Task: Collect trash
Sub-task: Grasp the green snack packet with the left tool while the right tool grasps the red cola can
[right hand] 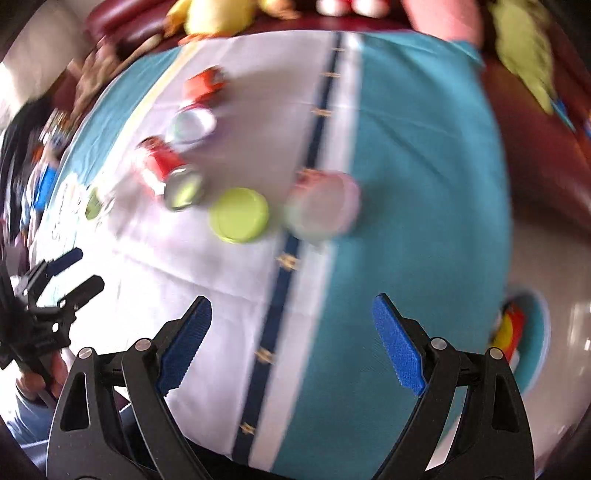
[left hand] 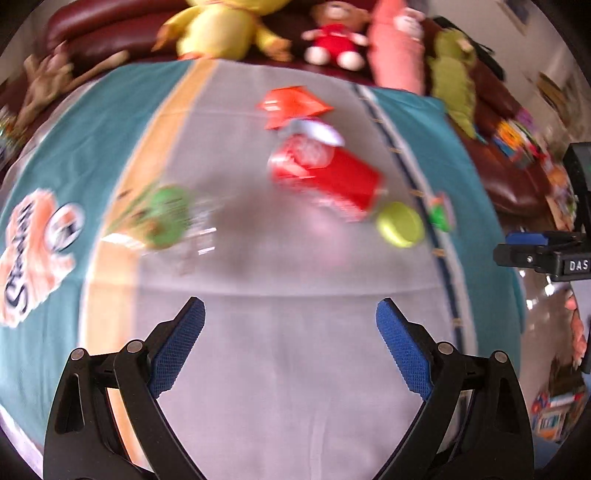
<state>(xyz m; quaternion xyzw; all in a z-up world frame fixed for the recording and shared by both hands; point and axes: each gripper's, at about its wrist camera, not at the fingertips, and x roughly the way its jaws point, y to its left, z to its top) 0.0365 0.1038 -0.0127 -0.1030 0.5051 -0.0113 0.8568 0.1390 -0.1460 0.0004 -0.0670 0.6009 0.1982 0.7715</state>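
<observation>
Blurred trash lies on a teal and white tablecloth [left hand: 258, 350]. In the left wrist view I see an orange wrapper [left hand: 291, 105], a red can [left hand: 332, 177] on its side, a yellow-green lid [left hand: 400, 223] and a clear bottle with a green label [left hand: 162, 216]. My left gripper [left hand: 290, 302] hovers open over bare cloth, short of them all. The right wrist view shows the red can [right hand: 166, 173], the lid [right hand: 239, 215] and a clear pinkish cup [right hand: 321, 206]. My right gripper [right hand: 291, 299] is open and empty, nearer than these. The left gripper [right hand: 88, 266] appears open at the left.
Plush toys [left hand: 218, 33] line a dark red sofa [left hand: 92, 26] behind the table. A white cup [right hand: 192, 123] lies beyond the can. A hand [right hand: 37, 373] holds the left tool. Shiny floor [right hand: 576, 332] shows past the cloth's right edge.
</observation>
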